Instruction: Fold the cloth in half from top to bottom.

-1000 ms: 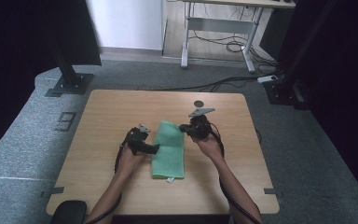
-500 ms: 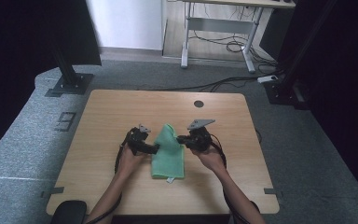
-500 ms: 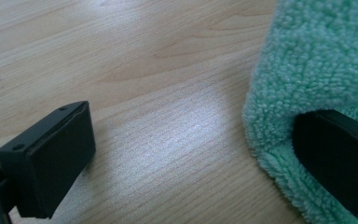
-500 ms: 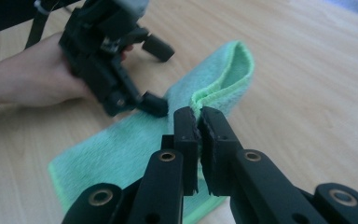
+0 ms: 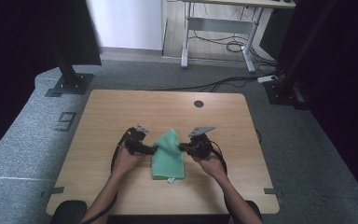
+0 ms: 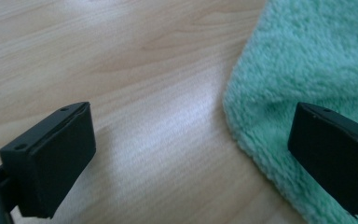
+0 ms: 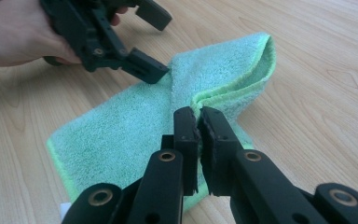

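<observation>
A green fleecy towel [image 5: 168,161] lies on the wooden table [image 5: 121,107], its far right corner lifted and curled over. My right gripper [image 5: 181,147] is shut on that raised edge, and the pinched towel [image 7: 121,126] bulges past my right gripper [image 7: 198,114] in the right gripper view. My left gripper [image 5: 153,149] stands open at the towel's left edge. In the left gripper view one jaw of my left gripper [image 6: 186,154] is over bare wood and the other over the towel [image 6: 317,60]. The right gripper view also shows the left gripper [image 7: 151,42], held by a hand.
A small round hole [image 5: 198,103] sits in the table's far side. A white label [image 5: 169,180] pokes out at the towel's near edge. Beyond the table are a black stand base [image 5: 67,84], desk legs and floor cables [image 5: 223,46].
My right gripper has moved toward the table's near edge with the towel's far corner in it, so the towel has shortened and curled up. The left gripper has stayed put.
</observation>
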Demonstrator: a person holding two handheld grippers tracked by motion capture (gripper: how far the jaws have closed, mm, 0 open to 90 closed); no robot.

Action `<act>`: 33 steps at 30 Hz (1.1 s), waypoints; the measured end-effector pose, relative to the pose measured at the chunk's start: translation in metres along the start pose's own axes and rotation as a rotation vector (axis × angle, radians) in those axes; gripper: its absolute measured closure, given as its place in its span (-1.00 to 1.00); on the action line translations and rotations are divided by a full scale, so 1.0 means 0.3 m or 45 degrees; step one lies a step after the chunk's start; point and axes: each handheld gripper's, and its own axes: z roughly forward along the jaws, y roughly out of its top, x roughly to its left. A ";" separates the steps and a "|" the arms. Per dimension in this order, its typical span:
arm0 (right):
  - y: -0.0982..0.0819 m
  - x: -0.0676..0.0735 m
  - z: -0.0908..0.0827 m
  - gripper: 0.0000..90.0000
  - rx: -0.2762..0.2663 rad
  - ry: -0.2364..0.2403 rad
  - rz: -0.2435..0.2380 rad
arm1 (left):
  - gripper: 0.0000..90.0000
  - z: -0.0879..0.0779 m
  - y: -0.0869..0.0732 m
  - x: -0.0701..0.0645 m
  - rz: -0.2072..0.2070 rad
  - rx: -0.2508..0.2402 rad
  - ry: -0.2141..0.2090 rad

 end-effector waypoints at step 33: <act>-0.143 0.108 -0.008 0.85 0.083 0.083 -0.012 | -0.99 0.017 -0.029 -0.015 0.015 -0.028 0.073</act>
